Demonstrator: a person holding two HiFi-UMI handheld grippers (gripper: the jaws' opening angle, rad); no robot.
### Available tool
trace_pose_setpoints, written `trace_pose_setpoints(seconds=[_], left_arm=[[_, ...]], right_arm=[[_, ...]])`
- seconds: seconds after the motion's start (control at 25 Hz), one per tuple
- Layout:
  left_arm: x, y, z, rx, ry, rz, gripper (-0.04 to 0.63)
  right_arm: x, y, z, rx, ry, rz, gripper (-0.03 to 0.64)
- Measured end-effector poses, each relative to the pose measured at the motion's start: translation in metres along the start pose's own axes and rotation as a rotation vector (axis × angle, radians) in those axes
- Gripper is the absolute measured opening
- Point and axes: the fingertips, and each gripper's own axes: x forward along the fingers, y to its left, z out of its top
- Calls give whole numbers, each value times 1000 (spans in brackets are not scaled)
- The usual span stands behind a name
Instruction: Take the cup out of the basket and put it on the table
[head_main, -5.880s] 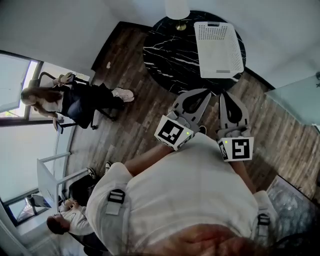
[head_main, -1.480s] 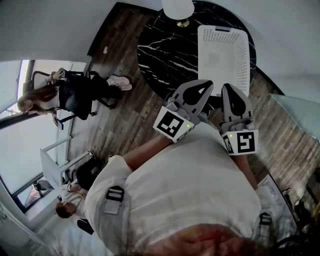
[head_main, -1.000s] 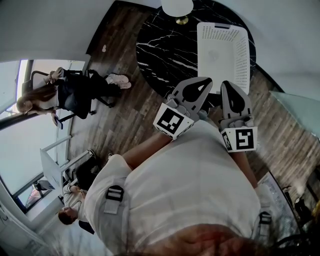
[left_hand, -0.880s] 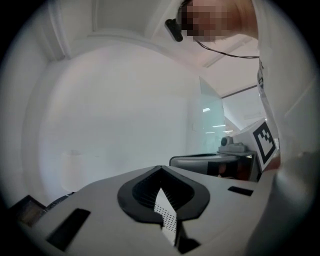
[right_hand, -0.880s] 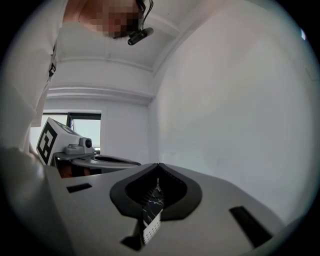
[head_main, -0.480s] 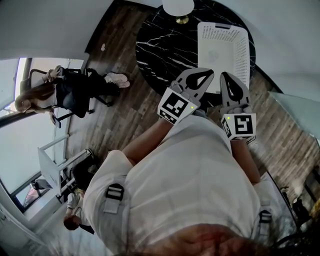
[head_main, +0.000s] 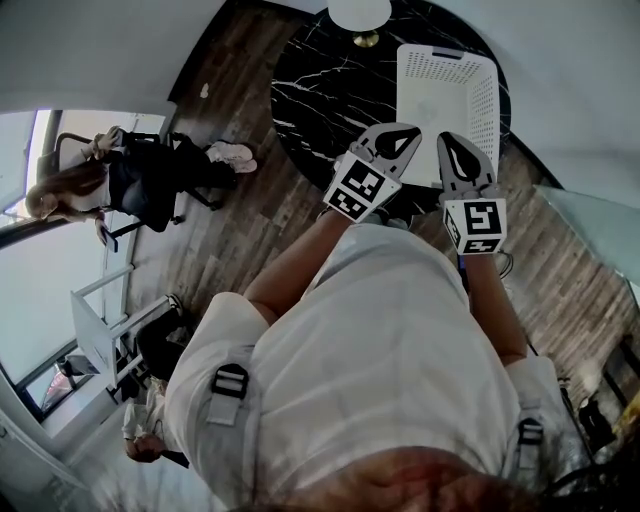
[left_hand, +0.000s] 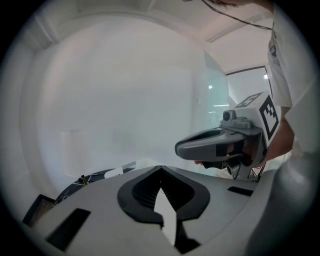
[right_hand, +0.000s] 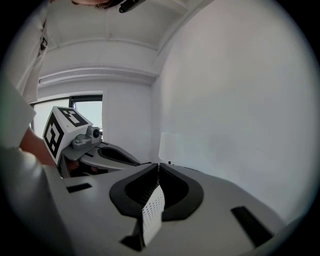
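Note:
The white perforated basket stands on the right side of the round black marble table. I cannot make out the cup inside it; the inside is a uniform white. My left gripper is held over the table's near edge, just left of the basket's near end, with its jaws shut on nothing. My right gripper hangs beside it at the basket's near edge, also shut and empty. The left gripper view looks along shut jaws at a white wall, and the right gripper view does the same.
A white lamp with a gold base stands at the table's far edge. A person sits on a chair at the left, on the wood floor. A glass panel stands to the right. White walls close in behind the table.
Both grippers have moved forward and up, from over the floor to the table's near edge by the basket. The table and basket sit closer in the head view.

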Motion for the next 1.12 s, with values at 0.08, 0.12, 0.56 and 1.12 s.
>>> trace_pose_setpoints(seconds=[0.08,0.12,0.56,1.12], left_arm=[[4,3,-8,6,26,2,6],[6,4,-11,9,38,4,6],[28,20,-43,-8,128,-12,6],[52,41,-80,0,233,-27,6]], right_arm=[[3,-3,-5,-8,16,3,9],[5,-5,-8,-12,24,5,9],[38,-15,-49,-89,155,55,17],[90,-19,-105,-195,354,175,41]])
